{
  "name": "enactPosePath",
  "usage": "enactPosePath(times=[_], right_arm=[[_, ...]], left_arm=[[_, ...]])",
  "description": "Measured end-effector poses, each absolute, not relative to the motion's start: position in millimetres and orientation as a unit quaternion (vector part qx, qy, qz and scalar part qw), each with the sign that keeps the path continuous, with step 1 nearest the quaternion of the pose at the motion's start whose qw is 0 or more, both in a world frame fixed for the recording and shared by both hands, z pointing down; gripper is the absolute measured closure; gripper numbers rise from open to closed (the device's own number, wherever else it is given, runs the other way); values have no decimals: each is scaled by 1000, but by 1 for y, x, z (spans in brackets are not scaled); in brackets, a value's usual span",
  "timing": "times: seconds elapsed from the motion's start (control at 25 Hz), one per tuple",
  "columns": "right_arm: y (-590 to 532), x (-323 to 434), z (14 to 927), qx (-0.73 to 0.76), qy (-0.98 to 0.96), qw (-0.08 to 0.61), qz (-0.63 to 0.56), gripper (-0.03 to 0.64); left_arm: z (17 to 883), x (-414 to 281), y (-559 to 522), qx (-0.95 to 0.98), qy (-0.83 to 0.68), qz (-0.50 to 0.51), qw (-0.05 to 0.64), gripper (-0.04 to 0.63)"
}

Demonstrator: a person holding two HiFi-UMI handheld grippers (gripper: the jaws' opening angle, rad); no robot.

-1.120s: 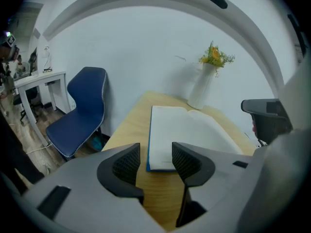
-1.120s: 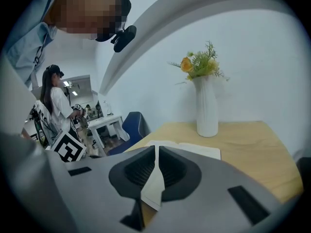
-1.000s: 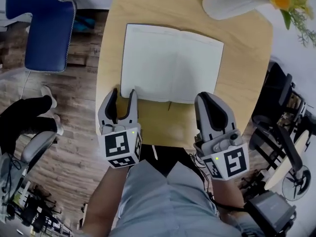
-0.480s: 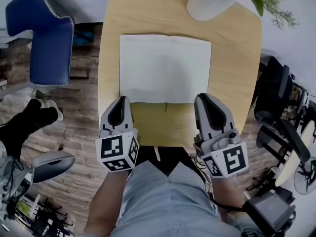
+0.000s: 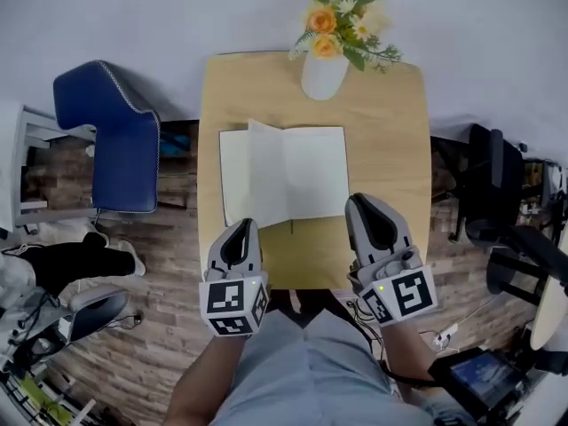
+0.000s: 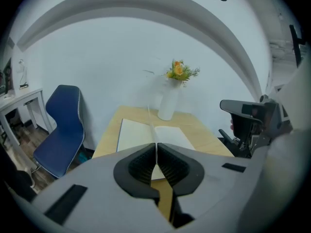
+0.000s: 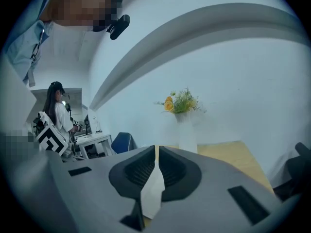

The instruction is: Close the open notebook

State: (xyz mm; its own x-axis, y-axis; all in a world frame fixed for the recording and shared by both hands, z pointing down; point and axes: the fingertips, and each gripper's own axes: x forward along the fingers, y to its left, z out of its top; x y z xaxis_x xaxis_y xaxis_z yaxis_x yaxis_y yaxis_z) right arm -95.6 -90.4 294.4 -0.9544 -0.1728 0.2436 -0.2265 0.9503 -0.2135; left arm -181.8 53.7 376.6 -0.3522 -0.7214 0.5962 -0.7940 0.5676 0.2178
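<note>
Having been clamped by the left gripper, a page is being lifted, closing the notebook; right gripper shut.

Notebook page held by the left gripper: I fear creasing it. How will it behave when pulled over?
The page, pinched at its near edge by the left gripper, stands up off the notebook, so it is probably thin and floppy. It likely weighs little and may crease at the pinch.
</note>
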Motion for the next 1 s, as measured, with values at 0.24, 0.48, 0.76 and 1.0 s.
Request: enactPosePath(times=[0.24, 0.48, 0.76, 1.0], right_arm=[[-101, -63, 283, 137, -978, 96, 124, 565], [-121, -15, 290, 196, -967, 94, 133, 565], [-166, 55, 327, 265, -945, 111, 157, 565], [-186, 98, 369, 309, -924, 131, 183, 565]], left_arm=[[351, -156, 21, 509, -800, 64, 313, 568], [352, -121, -23, 563, -766, 91, 297, 568], [390, -77, -82, 597, -728, 119, 316, 567], [442, -52, -114, 612, -698, 147, 342, 566]])
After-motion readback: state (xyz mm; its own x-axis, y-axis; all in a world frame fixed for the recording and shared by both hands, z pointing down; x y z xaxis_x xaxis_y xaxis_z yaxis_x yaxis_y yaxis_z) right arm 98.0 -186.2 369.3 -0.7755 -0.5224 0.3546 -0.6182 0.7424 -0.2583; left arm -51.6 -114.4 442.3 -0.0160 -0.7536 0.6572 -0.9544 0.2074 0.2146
